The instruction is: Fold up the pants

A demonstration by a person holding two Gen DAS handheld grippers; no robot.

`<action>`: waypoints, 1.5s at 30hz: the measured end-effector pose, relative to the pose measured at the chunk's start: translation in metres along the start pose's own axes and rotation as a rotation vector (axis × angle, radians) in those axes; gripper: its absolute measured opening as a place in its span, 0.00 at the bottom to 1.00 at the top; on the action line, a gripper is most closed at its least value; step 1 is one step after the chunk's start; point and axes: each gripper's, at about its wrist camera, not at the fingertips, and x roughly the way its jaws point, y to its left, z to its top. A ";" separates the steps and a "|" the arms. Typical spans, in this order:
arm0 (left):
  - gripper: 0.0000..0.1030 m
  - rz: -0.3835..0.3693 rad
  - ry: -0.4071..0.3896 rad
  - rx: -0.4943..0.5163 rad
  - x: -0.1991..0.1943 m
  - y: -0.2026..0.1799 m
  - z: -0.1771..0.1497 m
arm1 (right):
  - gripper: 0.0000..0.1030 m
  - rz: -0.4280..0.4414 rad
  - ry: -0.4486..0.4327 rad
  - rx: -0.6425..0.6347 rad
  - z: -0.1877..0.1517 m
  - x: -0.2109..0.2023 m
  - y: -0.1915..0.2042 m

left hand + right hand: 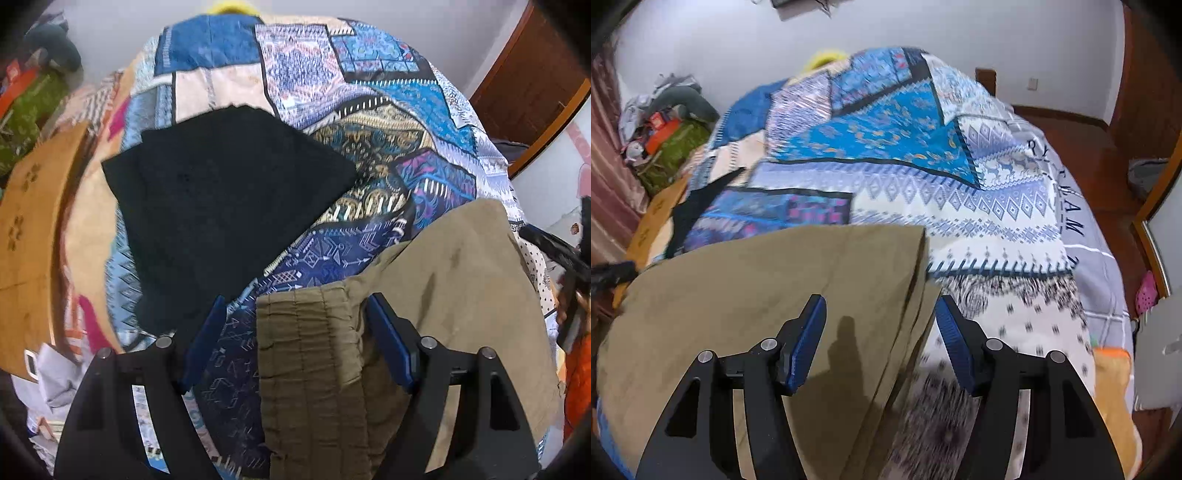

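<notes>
- The olive pants (454, 273) lie on the patchwork bedspread (391, 122), right of the folded black garment (229, 199) and well apart from it.
- Left gripper (295, 321) hangs above the gathered waistband, jaws wide, nothing pinched; the band runs down between the fingers.
- Right gripper (881, 325), seen from its own camera, straddles the pants' (768, 280) far straight edge, jaws about half spread, also empty.
- The cloth stretches between the two hands, so each is near its own end; my guess is a two-handed pinch.
</notes>
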 end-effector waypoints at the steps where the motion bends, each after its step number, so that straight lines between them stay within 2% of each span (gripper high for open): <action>1: 0.76 -0.012 0.001 -0.007 0.002 0.002 -0.002 | 0.56 0.006 0.002 0.008 0.004 0.007 -0.003; 3: 0.76 -0.029 -0.011 -0.021 0.003 0.006 -0.004 | 0.56 0.020 0.012 0.030 0.012 0.024 -0.009; 5: 0.73 -0.038 -0.031 -0.032 0.001 0.008 -0.006 | 0.51 0.033 0.030 0.045 0.018 0.039 -0.011; 7: 0.64 -0.035 -0.054 -0.027 0.000 0.009 -0.010 | 0.33 0.037 0.049 0.037 0.020 0.050 -0.010; 8: 0.59 -0.032 -0.060 -0.025 0.000 0.009 -0.012 | 0.30 0.020 0.066 0.021 0.020 0.055 -0.007; 10: 0.59 -0.017 -0.065 -0.039 0.002 0.009 -0.015 | 0.22 -0.016 0.074 -0.018 0.020 0.061 -0.003; 15: 0.59 0.007 -0.071 -0.068 0.000 0.009 -0.016 | 0.21 -0.055 0.080 -0.038 0.017 0.066 0.002; 19: 0.59 0.064 -0.088 -0.013 -0.013 -0.002 -0.016 | 0.21 -0.095 0.094 -0.055 0.024 0.061 0.007; 23: 0.61 0.113 -0.123 0.065 -0.033 -0.016 -0.017 | 0.21 -0.069 0.057 -0.083 0.025 0.030 0.021; 26: 0.71 0.102 -0.158 0.086 -0.048 -0.022 -0.015 | 0.25 -0.009 0.018 -0.104 0.023 0.001 0.042; 27: 0.74 0.097 -0.172 0.091 -0.053 -0.025 -0.014 | 0.31 0.016 0.006 -0.113 0.022 -0.008 0.051; 28: 0.75 0.096 -0.182 0.095 -0.056 -0.027 -0.013 | 0.44 0.042 -0.007 -0.126 0.021 -0.017 0.062; 31: 0.80 0.083 -0.189 0.111 -0.060 -0.035 -0.011 | 0.69 0.100 -0.031 -0.167 0.016 -0.033 0.093; 35: 0.82 0.044 -0.145 0.112 -0.050 -0.040 -0.014 | 0.72 0.196 0.029 -0.227 0.008 -0.029 0.137; 37: 0.82 0.034 -0.109 0.119 -0.038 -0.044 -0.019 | 0.72 0.216 0.068 -0.248 0.004 -0.020 0.148; 40: 0.82 0.047 -0.039 0.145 -0.016 -0.050 -0.033 | 0.72 0.182 0.153 -0.296 -0.013 0.000 0.162; 42: 0.83 0.047 -0.069 0.134 -0.017 -0.048 -0.040 | 0.72 0.177 0.200 -0.287 -0.025 0.009 0.160; 45: 0.83 0.048 -0.076 0.121 -0.023 -0.044 -0.045 | 0.75 0.170 0.195 -0.259 -0.036 -0.002 0.149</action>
